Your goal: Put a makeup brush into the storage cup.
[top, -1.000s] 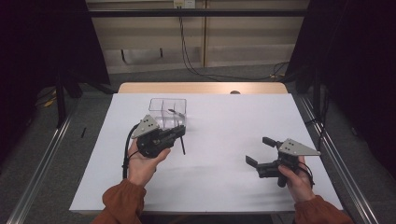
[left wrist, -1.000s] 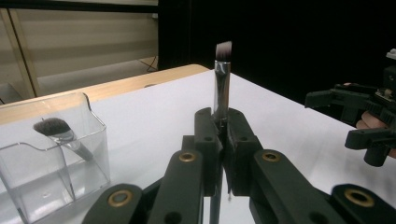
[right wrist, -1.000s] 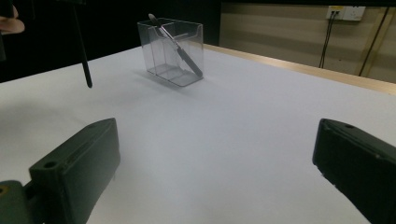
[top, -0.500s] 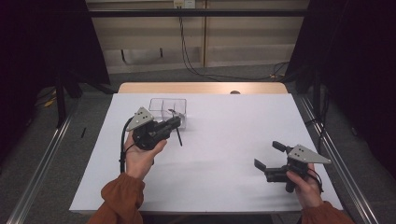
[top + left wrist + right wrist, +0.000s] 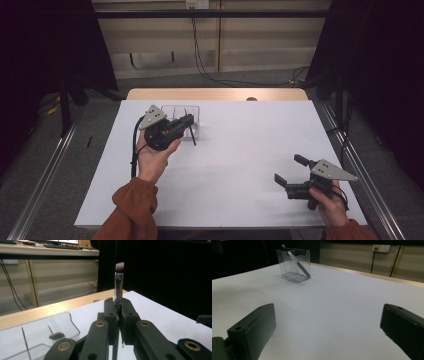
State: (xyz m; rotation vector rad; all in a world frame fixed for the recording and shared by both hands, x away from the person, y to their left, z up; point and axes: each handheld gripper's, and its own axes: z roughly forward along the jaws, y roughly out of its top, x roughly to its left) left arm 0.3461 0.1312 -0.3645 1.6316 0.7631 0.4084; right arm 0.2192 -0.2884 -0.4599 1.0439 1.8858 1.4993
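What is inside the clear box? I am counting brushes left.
One brush leans inside the clear box. In the high view, the left tool covers part of the box, hiding that part.

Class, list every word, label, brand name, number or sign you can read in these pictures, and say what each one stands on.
None: no readable text stands on anything here.
Makeup brush held in the left gripper: no print visible.
Clear plastic holder: no label.
Right gripper, white table sheet: unmarked.
Wall socket: any marking too small to read.
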